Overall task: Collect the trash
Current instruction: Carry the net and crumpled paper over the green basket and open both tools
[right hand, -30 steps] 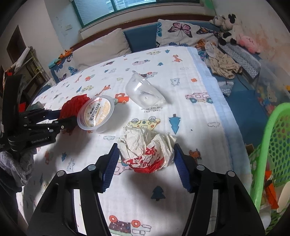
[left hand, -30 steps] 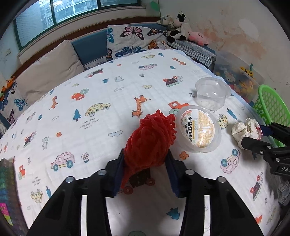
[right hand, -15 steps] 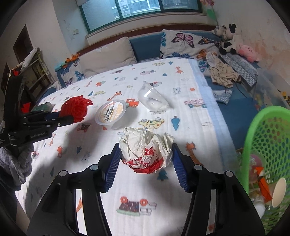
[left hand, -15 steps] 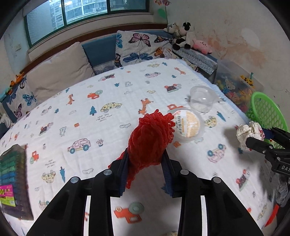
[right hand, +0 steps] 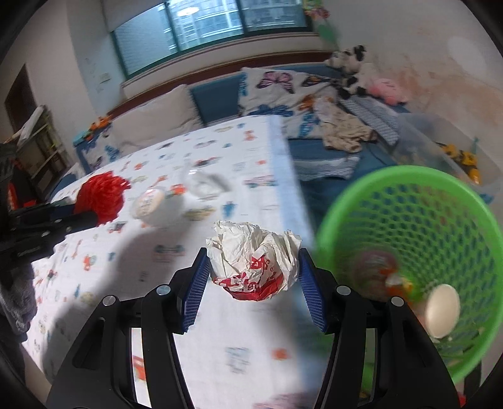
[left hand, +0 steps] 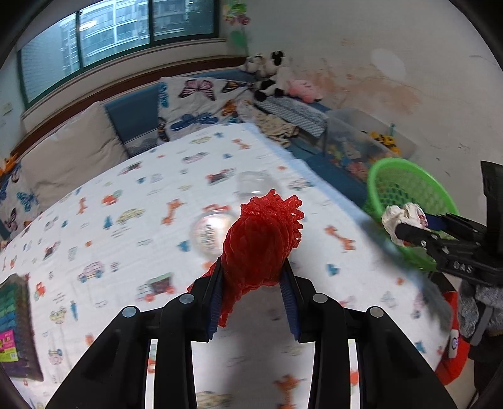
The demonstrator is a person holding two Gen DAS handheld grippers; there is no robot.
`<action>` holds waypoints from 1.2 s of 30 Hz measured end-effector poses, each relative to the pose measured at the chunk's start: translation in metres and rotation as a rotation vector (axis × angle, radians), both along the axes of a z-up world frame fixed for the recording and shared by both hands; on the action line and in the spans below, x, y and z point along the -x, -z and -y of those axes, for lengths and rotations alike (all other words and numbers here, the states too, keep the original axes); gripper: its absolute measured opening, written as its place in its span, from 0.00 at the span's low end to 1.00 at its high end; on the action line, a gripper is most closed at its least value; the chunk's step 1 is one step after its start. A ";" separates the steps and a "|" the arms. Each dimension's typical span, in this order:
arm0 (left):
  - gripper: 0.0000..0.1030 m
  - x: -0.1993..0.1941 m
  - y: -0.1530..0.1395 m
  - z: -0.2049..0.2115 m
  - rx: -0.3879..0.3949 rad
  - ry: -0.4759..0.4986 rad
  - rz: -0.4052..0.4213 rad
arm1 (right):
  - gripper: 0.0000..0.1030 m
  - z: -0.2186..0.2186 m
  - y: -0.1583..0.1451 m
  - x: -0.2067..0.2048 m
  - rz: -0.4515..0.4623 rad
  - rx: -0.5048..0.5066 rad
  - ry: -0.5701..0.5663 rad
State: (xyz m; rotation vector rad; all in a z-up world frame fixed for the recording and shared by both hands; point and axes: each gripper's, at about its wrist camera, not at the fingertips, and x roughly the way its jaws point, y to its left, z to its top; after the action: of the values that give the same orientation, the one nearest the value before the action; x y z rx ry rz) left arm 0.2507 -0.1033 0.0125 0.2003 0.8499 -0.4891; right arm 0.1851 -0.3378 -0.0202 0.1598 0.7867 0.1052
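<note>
Crumpling white-red wrapper [right hand: 254, 264] — claw-pinched

Below me spreads a white bedsheet [left hand: 132, 239] printed with little cars, giraffes and trees. At its far end I see a beige cushion [left hand: 66, 157] beside a butterfly pillow [left hand: 195, 107]. Plush toys [left hand: 273, 75] sit in the corner under the window [left hand: 119, 28]. I spot a clear toy bin [left hand: 361, 141] by the stained wall, crumpled clothes [right hand: 342, 132], and a dark colourful box [left hand: 15, 327] at the sheet's left edge.
</note>
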 end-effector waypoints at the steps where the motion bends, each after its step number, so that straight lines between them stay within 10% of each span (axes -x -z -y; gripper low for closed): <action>1: 0.32 0.002 0.000 0.006 0.002 0.010 -0.001 | 0.55 0.010 0.000 0.003 0.000 0.006 0.019; 16: 0.32 0.027 -0.004 0.104 0.007 0.166 -0.007 | 0.59 0.134 0.009 0.021 -0.032 0.073 0.270; 36: 0.32 0.041 0.000 0.171 -0.005 0.266 -0.028 | 0.66 0.173 0.013 0.018 -0.007 0.082 0.347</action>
State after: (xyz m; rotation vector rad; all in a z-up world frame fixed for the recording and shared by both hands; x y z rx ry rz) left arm 0.2093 -0.2742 0.0128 0.3141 0.8559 -0.7396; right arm 0.1666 -0.5105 -0.0330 0.2165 0.7588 -0.2561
